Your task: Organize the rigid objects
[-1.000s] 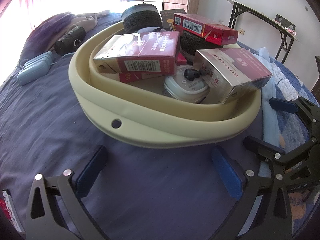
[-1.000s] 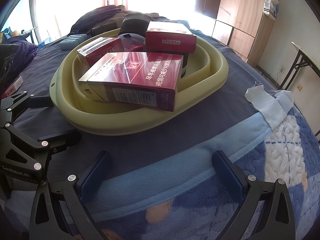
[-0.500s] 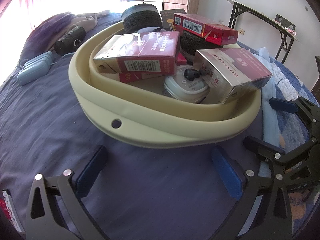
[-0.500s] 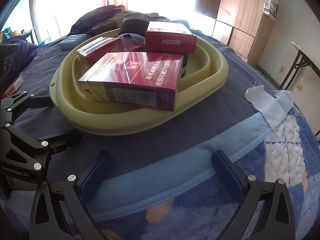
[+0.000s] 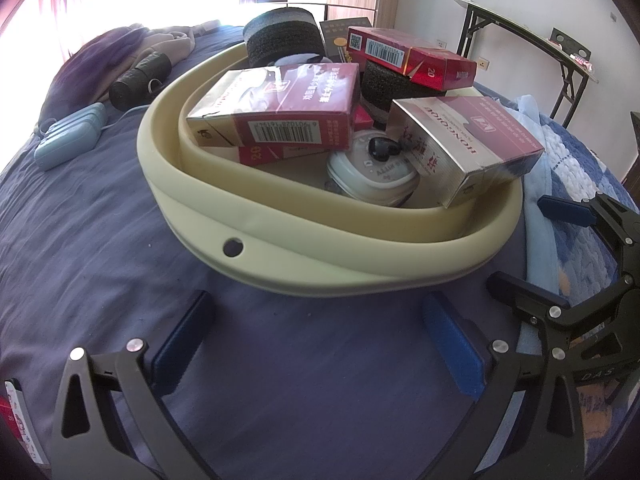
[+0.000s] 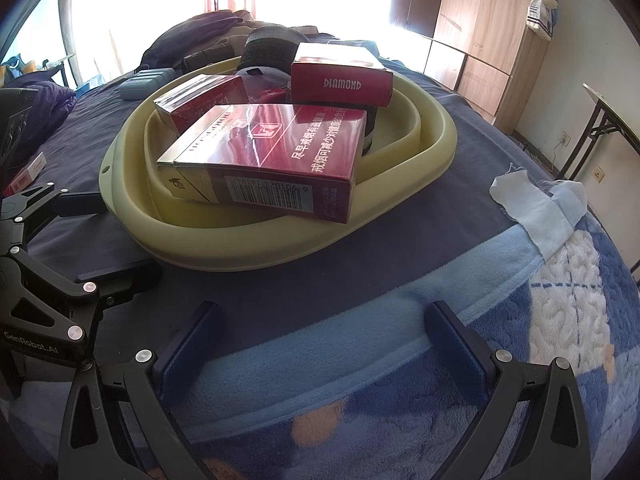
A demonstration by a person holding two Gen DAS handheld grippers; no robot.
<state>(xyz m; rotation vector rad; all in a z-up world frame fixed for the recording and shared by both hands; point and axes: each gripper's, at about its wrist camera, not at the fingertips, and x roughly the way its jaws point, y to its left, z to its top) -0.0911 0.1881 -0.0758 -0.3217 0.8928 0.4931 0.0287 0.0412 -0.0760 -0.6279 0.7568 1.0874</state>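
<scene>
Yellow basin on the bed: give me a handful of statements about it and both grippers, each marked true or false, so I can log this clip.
1. Both grippers are open and hold nothing. True: the left gripper and the right gripper each show spread blue pads over bare bedding.
2. The yellow basin is empty. False: it holds several red boxes, a white case and dark rolls.
3. The box marked DIAMOND sits on top of the pile. True.
4. The white case lies outside the basin. False: it lies inside it, among the boxes.
5. A pale blue device lies on the bedcover outside the basin. True.
6. The right gripper touches the basin. False: it sits short of the rim.
</scene>
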